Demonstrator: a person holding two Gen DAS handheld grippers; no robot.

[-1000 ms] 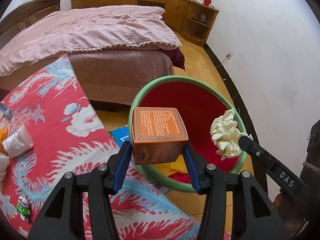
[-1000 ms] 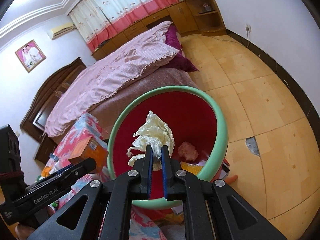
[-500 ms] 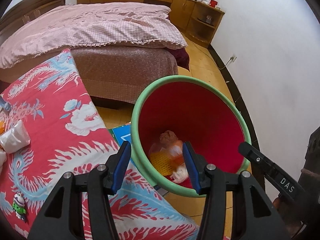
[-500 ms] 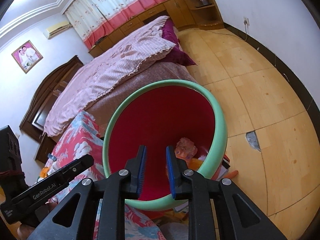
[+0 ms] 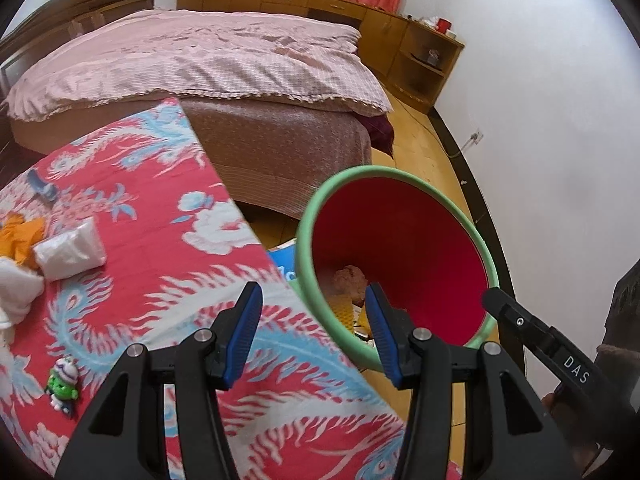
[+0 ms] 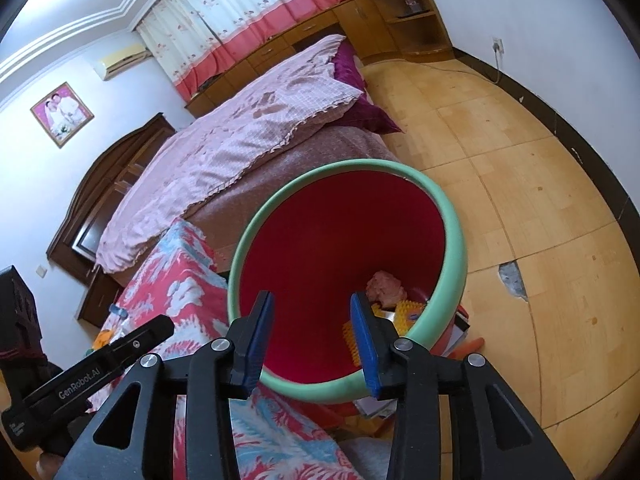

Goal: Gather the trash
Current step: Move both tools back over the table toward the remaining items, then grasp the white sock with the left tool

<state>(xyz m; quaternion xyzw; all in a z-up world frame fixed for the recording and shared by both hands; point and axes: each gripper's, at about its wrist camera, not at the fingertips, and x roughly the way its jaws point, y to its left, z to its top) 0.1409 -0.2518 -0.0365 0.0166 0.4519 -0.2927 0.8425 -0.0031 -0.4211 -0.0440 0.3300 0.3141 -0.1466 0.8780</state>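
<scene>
Now right gripper point(image 6: 312, 340) jaws opening, empty, over trash bin point(image 6: 452, 236).

Bin point(image 6: 454, 240) mouth wide and unobstructed from above; trash lies low at its bottom, red walls bare. Table edge with floral cloth point(image 5: 132, 280) butts against the bin's near-left rim. Bed point(image 6: 248, 148) crowds just behind the bin. Bare floor point(image 6: 540, 208) open to the bin's right, up to the wall.
</scene>
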